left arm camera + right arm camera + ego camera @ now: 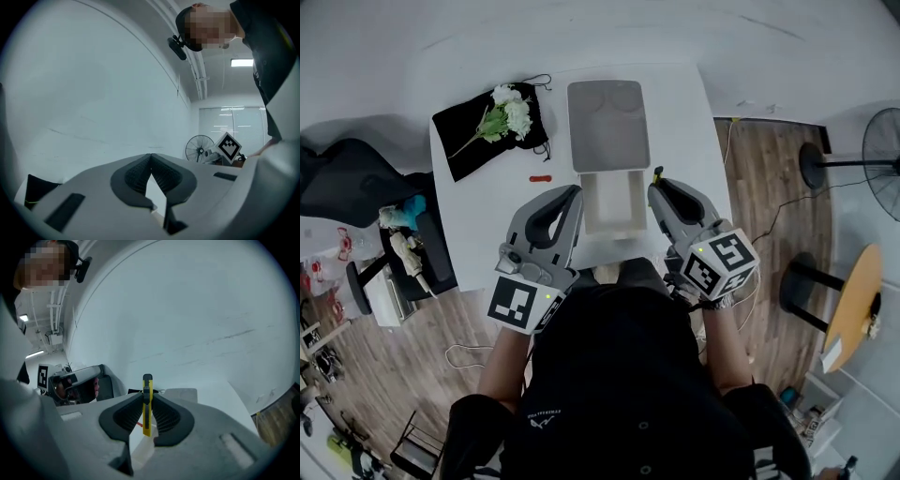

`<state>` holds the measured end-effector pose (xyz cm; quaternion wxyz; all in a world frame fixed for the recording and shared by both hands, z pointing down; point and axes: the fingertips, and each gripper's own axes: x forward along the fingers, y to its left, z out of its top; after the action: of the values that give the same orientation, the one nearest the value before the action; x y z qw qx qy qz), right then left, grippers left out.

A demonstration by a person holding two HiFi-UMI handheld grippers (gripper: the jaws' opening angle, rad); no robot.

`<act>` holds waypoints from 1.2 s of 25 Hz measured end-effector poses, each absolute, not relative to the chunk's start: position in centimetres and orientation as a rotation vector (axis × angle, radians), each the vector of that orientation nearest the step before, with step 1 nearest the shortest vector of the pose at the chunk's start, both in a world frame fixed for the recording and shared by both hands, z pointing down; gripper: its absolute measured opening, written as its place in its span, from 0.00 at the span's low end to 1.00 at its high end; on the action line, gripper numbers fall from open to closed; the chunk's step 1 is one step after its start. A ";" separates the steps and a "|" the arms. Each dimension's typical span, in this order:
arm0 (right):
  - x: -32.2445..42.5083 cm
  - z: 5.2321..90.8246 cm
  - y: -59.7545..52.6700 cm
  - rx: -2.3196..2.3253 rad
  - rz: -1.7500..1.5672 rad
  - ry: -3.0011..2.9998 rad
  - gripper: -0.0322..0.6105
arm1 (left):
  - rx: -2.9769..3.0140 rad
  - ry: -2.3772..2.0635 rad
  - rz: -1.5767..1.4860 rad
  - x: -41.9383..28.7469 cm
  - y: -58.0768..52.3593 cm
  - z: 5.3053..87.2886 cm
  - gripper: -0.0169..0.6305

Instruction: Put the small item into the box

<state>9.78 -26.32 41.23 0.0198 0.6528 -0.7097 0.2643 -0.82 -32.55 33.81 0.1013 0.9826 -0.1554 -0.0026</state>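
A white open box stands on the white table, its grey-lined lid lying behind it. My right gripper hovers at the box's right edge. In the right gripper view it is shut on a yellow utility knife that stands upright between the pads, with the box below and the lid beyond. My left gripper is at the box's left edge. In its own view the left gripper points upward, its pads touching at the tips with nothing between them.
A black cloth bag with white flowers lies at the table's back left. A small red item lies in front of it. A black chair stands left of the table; a fan and a round wooden table stand to the right.
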 end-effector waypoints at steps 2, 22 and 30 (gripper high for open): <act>9.4 42.8 -26.7 2.010 0.890 -2.182 0.16 | 2.903 -0.439 -0.007 -0.8 -32.8 33.9 0.03; 6.9 60.9 -27.1 1.602 1.333 -1.852 0.16 | 2.875 -0.413 -0.015 -0.9 -34.2 34.9 0.03; 5.1 64.5 -27.0 1.466 1.341 -1.805 0.16 | 2.873 -0.417 0.000 -1.3 -34.0 35.3 0.03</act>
<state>5.11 -27.01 64.54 0.2266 0.5320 -0.6549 0.4866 -1.28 -33.97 35.28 0.1189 0.9826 -0.1427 -0.0001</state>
